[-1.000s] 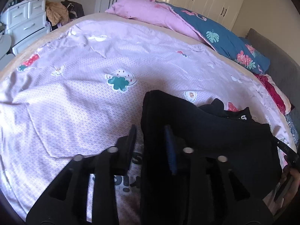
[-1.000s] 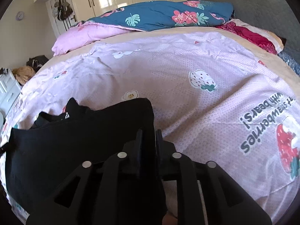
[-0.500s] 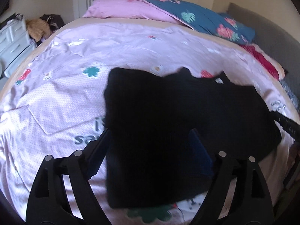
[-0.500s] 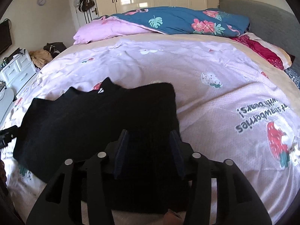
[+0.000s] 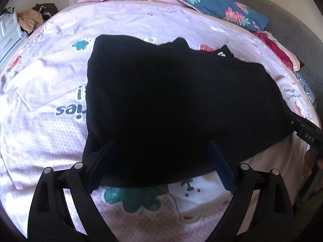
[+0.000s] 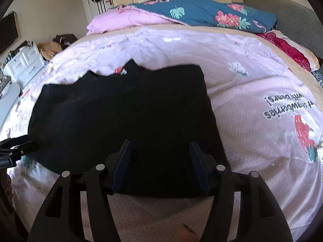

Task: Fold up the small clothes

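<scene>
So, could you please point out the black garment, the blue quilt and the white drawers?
Black garment (image 5: 171, 104), left wrist view, its middle.
Blue quilt (image 6: 201, 14), right wrist view, its top.
White drawers (image 6: 26, 64), right wrist view, its front.

Bare pink bedspread (image 6: 252, 84) open right of black garment (image 6: 125, 109) — rolled quilts (image 6: 201, 14) block far edge, drawers (image 6: 24, 64) crowd left.
</scene>
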{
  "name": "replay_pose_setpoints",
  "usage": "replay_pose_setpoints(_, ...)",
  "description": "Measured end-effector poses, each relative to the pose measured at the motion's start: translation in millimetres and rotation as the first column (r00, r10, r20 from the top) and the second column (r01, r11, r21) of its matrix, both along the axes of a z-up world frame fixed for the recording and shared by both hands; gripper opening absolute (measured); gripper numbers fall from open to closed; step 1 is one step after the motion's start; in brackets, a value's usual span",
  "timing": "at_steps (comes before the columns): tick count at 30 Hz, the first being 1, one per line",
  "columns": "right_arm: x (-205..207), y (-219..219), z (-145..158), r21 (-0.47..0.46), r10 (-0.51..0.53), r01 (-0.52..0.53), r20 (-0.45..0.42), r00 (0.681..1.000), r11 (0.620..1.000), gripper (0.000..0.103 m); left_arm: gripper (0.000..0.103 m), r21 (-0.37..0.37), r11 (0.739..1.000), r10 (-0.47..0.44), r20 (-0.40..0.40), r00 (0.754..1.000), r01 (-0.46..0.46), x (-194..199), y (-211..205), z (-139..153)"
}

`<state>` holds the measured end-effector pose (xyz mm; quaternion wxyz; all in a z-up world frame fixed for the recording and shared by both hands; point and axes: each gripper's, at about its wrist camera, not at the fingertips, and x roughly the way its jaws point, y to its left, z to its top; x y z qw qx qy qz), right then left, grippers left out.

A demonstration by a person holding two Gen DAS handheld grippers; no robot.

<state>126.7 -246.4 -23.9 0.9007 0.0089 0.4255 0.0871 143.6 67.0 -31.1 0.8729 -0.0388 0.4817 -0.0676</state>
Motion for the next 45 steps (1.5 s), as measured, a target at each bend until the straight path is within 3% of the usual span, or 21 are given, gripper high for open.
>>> replay_pose_setpoints(7,-8.6,-0.1,-14.0,-0.022,-0.015,0.014,-0.044,0.999,1.0,0.065,0.084,0.043,0.999,-0.011,-0.016,1.0,0.011,-7.0,-6.7,-11.1)
replay_pose_setpoints(13,-15.1,0.3,-14.4,-0.031,-0.024,0.023,-0.029,0.999,0.999,0.067,0.087,0.021,1.0,-0.001,0.003,1.0,0.001,-10.6,-3.9,-7.6)
replay_pose_setpoints(16,-19.6,2.1,-11.5,-0.029,-0.027,0.027,-0.009,1.0,0.999,0.076,0.094,0.012,1.0,-0.003,0.009,1.0,0.003,-14.2,-5.0,-4.8)
replay_pose_setpoints(20,-25.7,3.6,-6.9,-0.028,-0.024,0.024,0.013,1.0,0.999,0.091,0.094,0.029,1.0,0.002,0.012,1.0,-0.002,-16.3,-7.9,-3.0)
replay_pose_setpoints(23,-29.0,5.5,-4.3,-0.034,-0.018,0.019,0.029,0.999,0.999,0.096,0.094,0.018,1.0,0.008,0.012,1.0,-0.008,-17.6,-7.0,-1.2)
replay_pose_setpoints(34,-39.9,11.0,4.3,-0.038,-0.006,0.009,0.076,0.997,0.999,0.099,0.094,-0.027,0.999,0.021,0.024,1.0,-0.02,-37.1,-1.7,10.3)
replay_pose_setpoints(45,-56.9,64.0,20.5,-0.104,0.15,-0.137,0.137,0.979,0.985,0.099,0.094,0.012,0.976,0.215,0.077,0.973,-0.217,-36.9,57.4,28.8)
